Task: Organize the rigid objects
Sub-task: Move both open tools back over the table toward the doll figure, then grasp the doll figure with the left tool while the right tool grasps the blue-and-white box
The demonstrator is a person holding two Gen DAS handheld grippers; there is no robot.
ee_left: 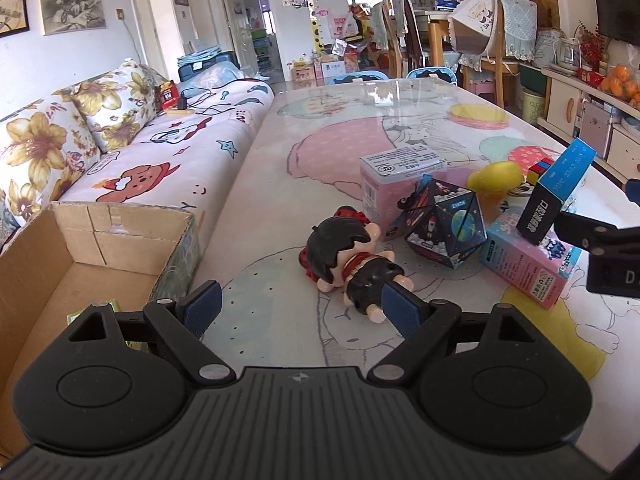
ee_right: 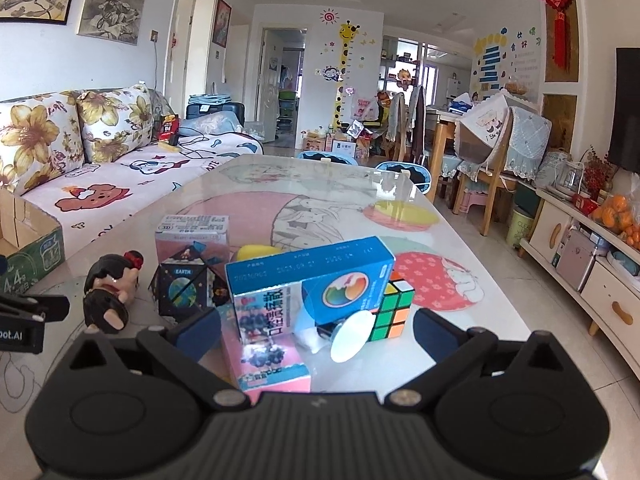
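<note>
A toy doll [ee_left: 352,264] with black hair lies on the table just ahead of my left gripper [ee_left: 302,306], which is open; its right pad [ee_left: 400,308] is beside the doll's legs. My right gripper [ee_right: 318,328] stands open wide. Between its fingers a blue box [ee_right: 312,280] leans tilted on a flat pink box [ee_right: 268,352], and neither pad presses on it. A Rubik's cube [ee_right: 394,308] and a white disc [ee_right: 352,336] sit to the right of the blue box. Behind are a dark space-print polyhedron [ee_right: 184,288], an upright pink box [ee_right: 192,236] and a yellow object [ee_right: 256,252].
An open cardboard box [ee_left: 80,248] stands at the table's left, against the patterned sofa [ee_left: 160,152]. The glossy table [ee_left: 360,120] runs on far behind the pile. Chairs [ee_right: 496,148] and a low cabinet [ee_right: 580,264] stand to the right of the table.
</note>
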